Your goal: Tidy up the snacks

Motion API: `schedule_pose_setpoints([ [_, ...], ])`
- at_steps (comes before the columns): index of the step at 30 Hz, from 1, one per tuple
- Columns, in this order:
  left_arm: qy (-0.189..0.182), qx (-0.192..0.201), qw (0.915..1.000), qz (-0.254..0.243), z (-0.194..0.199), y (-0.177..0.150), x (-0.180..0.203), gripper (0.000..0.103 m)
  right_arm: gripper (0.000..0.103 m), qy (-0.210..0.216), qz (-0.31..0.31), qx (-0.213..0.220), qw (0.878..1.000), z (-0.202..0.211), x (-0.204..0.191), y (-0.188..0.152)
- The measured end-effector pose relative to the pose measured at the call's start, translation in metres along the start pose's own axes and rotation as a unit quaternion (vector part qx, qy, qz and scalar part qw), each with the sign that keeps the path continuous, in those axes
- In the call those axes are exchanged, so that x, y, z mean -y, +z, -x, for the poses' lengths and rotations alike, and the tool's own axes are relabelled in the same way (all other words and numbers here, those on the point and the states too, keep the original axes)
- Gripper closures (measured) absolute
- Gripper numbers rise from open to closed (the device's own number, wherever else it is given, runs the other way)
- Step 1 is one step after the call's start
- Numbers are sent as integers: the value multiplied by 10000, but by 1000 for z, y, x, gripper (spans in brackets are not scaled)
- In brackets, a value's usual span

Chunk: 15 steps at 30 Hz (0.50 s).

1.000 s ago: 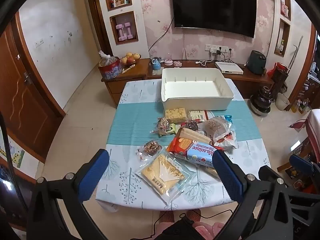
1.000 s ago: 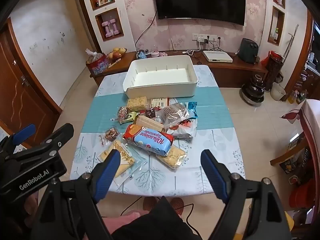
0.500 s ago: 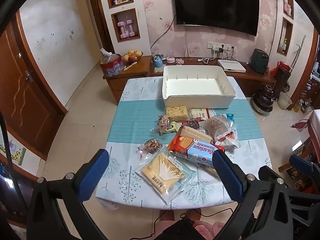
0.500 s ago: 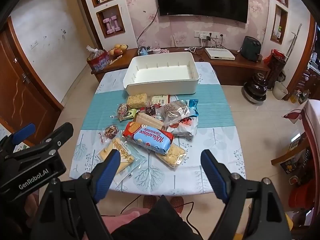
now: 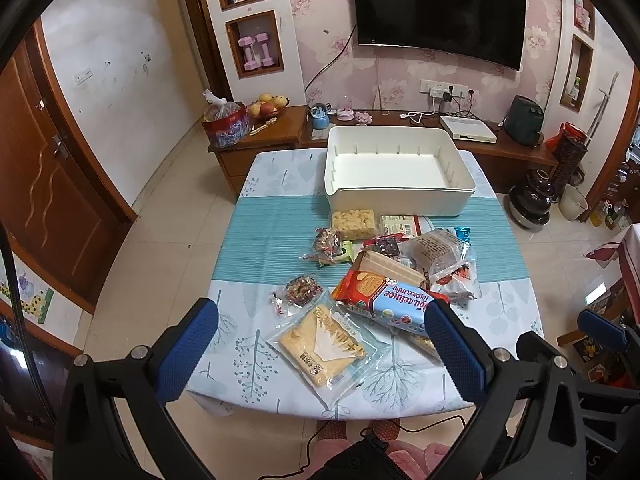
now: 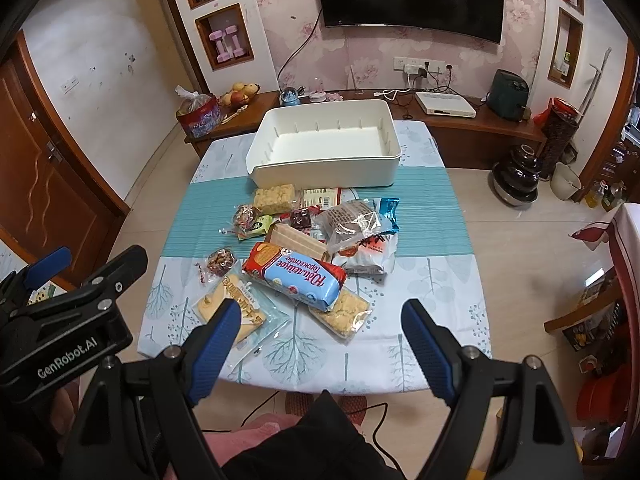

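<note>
A pile of wrapped snacks lies mid-table in front of an empty white bin (image 5: pixel 396 202) (image 6: pixel 324 172). Nearest me are a clear packet with a yellow cake (image 5: pixel 316 348) (image 6: pixel 228 300) and a red-and-blue biscuit pack (image 5: pixel 390 300) (image 6: pixel 296 270). Behind them lie a wafer pack (image 5: pixel 388 264), a clear bag of brown bread (image 5: pixel 436 246), a puffed rice bar (image 5: pixel 354 224) and a small nut candy (image 5: pixel 302 290). My left gripper (image 5: pixel 320 340) hovers open above the table's near edge. The right gripper (image 6: pixel 322 336) is also open there. Neither touches anything.
The table (image 5: pixel 272 240) wears a leaf-print cloth with a teal runner. A wooden sideboard (image 5: pixel 280 132) with a fruit bowl stands behind it, under a wall TV. A dark pot (image 5: pixel 532 200) sits on the floor at right. A cable and pink slippers lie below the near edge.
</note>
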State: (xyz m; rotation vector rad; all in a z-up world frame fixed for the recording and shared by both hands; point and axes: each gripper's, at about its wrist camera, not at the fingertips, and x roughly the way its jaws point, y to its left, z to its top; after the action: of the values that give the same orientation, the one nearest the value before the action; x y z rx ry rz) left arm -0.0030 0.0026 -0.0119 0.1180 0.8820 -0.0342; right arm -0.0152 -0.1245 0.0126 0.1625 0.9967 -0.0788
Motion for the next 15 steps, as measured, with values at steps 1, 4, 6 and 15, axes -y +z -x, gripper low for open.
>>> schedule_pose_setpoints([
  [1,0,-4,10000,5,0,-1,0,0,20,7,11,-4,10000,-1,0,-1],
  [4,15,-39,10000,27,-3,-4,3,0,20,48,40,-35,10000,-4,3,0],
  [6,23,-66,10000,44,-2,-3,5,0,20,43,33,-43,10000,-4,3,1],
  [15,116,-129,9998,125,0,5,14,0,20,208,150,-83,9996,-7,18,10],
])
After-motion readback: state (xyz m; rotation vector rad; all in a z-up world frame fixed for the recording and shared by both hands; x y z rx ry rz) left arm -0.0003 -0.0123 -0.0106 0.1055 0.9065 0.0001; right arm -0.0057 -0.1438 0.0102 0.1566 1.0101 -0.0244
